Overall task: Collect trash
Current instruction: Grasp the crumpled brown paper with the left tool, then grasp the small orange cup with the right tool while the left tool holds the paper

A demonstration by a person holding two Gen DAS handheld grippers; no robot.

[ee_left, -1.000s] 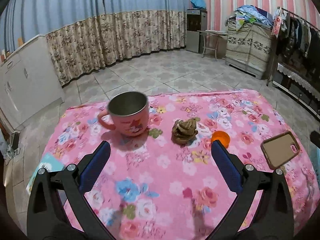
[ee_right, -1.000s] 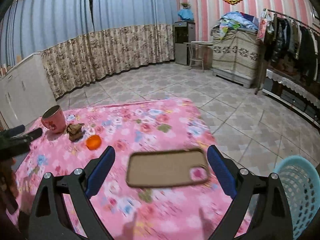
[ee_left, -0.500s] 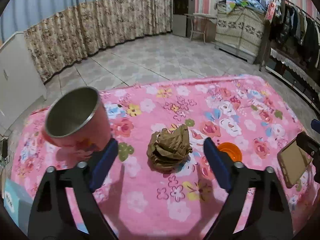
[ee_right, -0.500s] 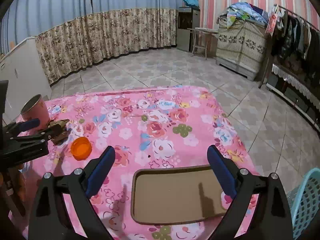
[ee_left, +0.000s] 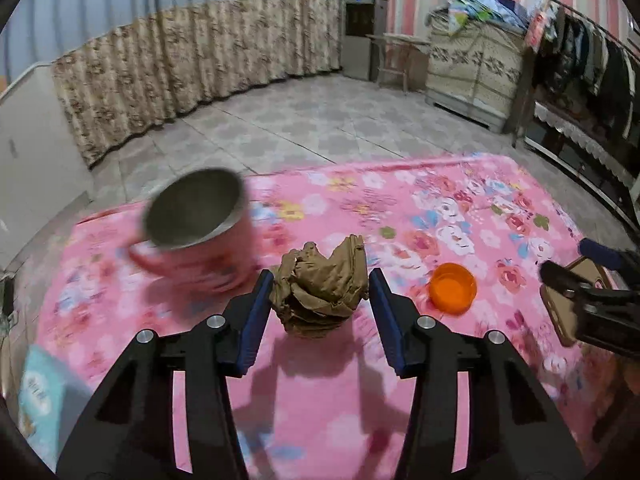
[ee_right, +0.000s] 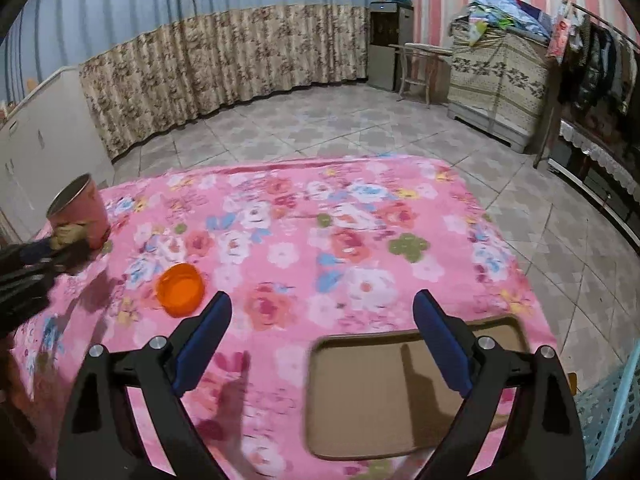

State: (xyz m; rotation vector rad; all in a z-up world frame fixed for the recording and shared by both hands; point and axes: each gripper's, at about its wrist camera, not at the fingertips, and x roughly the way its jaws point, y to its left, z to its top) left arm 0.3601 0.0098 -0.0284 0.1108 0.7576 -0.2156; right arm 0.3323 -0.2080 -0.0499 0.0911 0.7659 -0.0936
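Room: tiled floor, blue curtain with a brown floral lower band, pink striped wall, clothes rail at the far side.

Worktop [ee_left: 460,200]: covered in a pink floral cloth; carries all items listed below.

Left claw [ee_left: 320,300]: black frame, blue pads. Jaws have just been closing and stand partly apart around the trash. The left pad [ee_left: 260,300] looks to be touching or just beside the wad's edge; the right pad [ee_left: 382,304] stands just clear of it. No firm clamp is visible.

Crumpled wad of brown paper [ee_left: 320,292]: the trash; sits on the cloth directly between the left claw's two pads. In the right wrist view it shows only as a small brown lump [ee_right: 70,232] beside the mug.

Pink mug with a grey metal inside and a handle [ee_left: 192,236]: beyond and to the left of the left claw's left pad, near the wad, blurred.

Small orange round plastic cap, open side up [ee_left: 452,288]: to the right of the left claw, near its right pad; in the right wrist view it lies just ahead of the right claw's left pad [ee_right: 180,284].

Right claw [ee_right: 322,320]: jaws wide apart, nothing between the pads, over the cloth.

Flat tan rectangular phone-like slab with rounded corners and a dark rim [ee_right: 400,388]: lies on the cloth under and behind the right claw's right finger [ee_right: 440,340].

Pale blue perforated plastic basket [ee_right: 612,408]: off the worktop's edge, to the right of the right claw, partly cut off.

Light blue printed packet [ee_left: 40,392]: left of the left claw, at the cloth's near edge, blurred.
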